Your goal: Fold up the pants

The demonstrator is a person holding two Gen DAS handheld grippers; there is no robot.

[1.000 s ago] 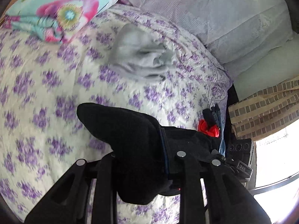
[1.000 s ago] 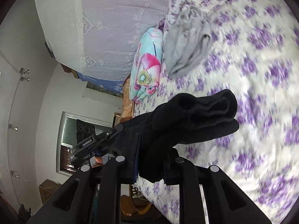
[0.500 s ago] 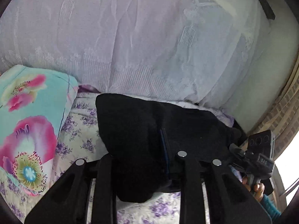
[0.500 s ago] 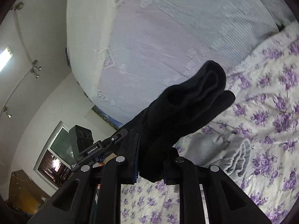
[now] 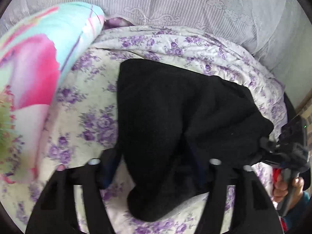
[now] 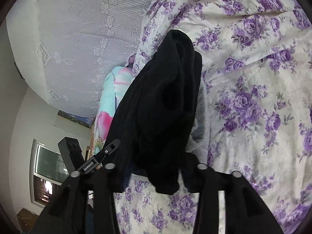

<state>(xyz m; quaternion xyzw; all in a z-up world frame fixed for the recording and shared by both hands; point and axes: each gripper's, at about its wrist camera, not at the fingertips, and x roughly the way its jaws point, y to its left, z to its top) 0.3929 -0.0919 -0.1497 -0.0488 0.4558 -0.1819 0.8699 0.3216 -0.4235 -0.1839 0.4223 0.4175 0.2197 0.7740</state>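
Observation:
The folded black pants (image 5: 175, 117) hang between both grippers, over the floral bedspread (image 5: 93, 120). My left gripper (image 5: 154, 167) is shut on one end of the black pants, and the bundle droops below its fingers. My right gripper (image 6: 154, 173) is shut on the other end of the pants (image 6: 165, 105), which bunch up in thick folds in front of the camera. The right gripper and the hand holding it also show in the left wrist view (image 5: 288, 152). The left gripper shows at the left of the right wrist view (image 6: 97, 158).
A folded grey garment (image 6: 202, 128) lies on the bed, mostly hidden behind the pants. A folded turquoise and pink floral blanket (image 5: 39, 74) lies at the left. A white lace curtain (image 5: 175, 3) hangs behind the bed. A window (image 6: 44, 171) is at the far left.
Both grippers have swung the pants up and then down toward the far end of the bed, near the curtain. The pants now hang over the grey garment's spot. Both grips are unchanged.

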